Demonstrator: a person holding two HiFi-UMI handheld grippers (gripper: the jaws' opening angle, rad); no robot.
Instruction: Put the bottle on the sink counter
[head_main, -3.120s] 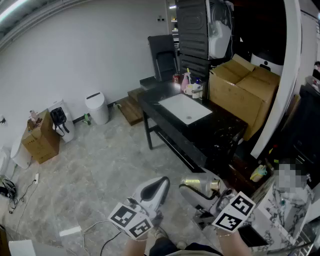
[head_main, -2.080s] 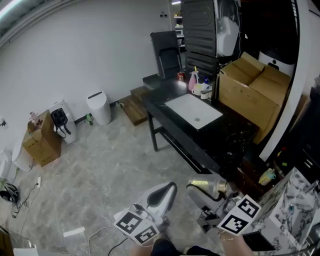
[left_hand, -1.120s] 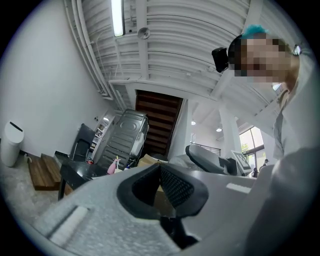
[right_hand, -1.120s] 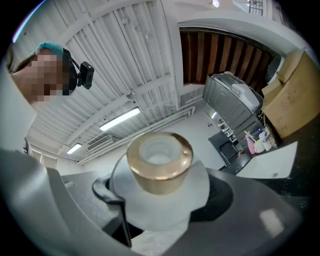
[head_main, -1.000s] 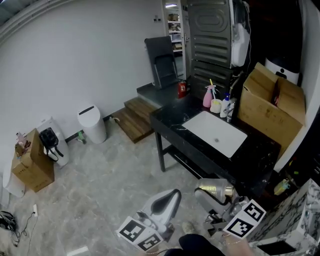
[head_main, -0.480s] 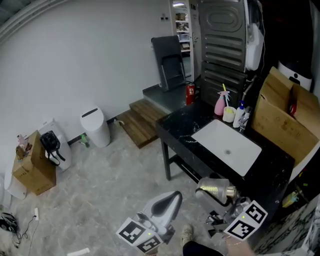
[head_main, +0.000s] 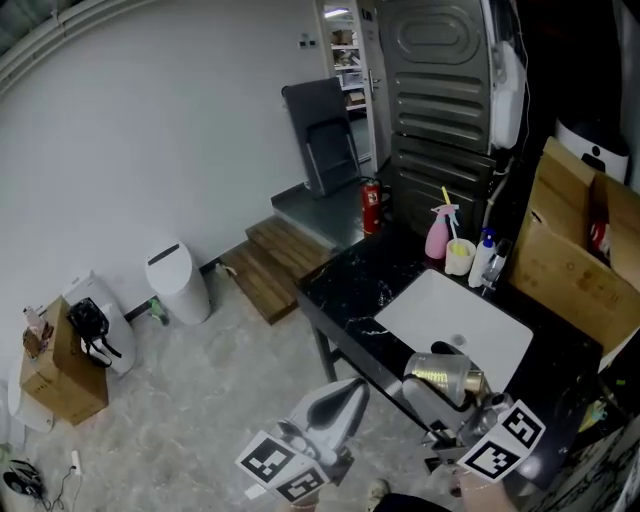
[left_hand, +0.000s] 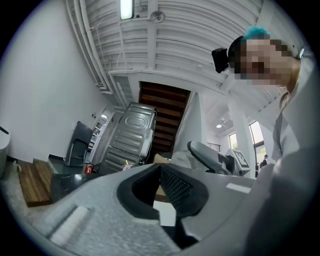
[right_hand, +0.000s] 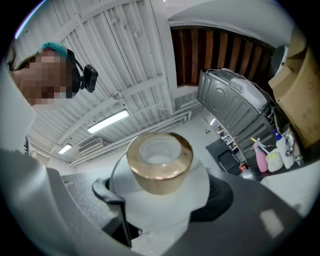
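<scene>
Right tongs (right_hand: 160, 205) were clamped on the white bottle (right_hand: 159, 172), one jaw pressed to each side of its body below the gold cap (right_hand: 160, 159). In the head view, the right tongs (head_main: 432, 392) held the bottle (head_main: 438, 374) tilted in the air above the near edge of the black surface (head_main: 350, 275), beside the white basin (head_main: 440, 310). Left tongs (left_hand: 160, 186) had their jaws drawn together at the tips, with nothing between them, and sat clear of the surface.
</scene>
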